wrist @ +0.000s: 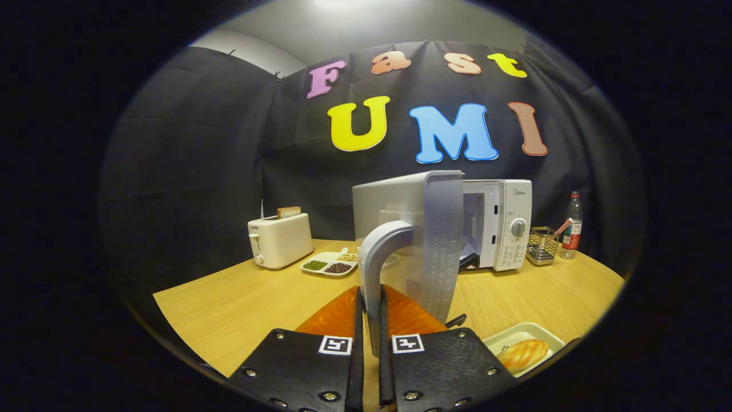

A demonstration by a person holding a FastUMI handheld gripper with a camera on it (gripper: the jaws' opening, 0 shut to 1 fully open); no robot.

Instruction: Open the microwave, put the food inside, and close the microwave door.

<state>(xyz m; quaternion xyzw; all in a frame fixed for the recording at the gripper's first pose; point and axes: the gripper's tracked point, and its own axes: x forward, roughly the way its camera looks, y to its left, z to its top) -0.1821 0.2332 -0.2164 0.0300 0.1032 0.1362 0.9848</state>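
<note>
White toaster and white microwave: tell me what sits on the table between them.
In the gripper view, a white divided dish of beans lies on the wooden table between the toaster and the microwave.

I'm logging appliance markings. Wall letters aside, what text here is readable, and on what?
No text is clear enough to quote.
Microwave brand mark: too blurred.
Raised lines on door edge: too small.
Toaster mark: too small.
Bottle label: blurred.
Gripper, shut on door handle: patterned squares, no words.
</note>
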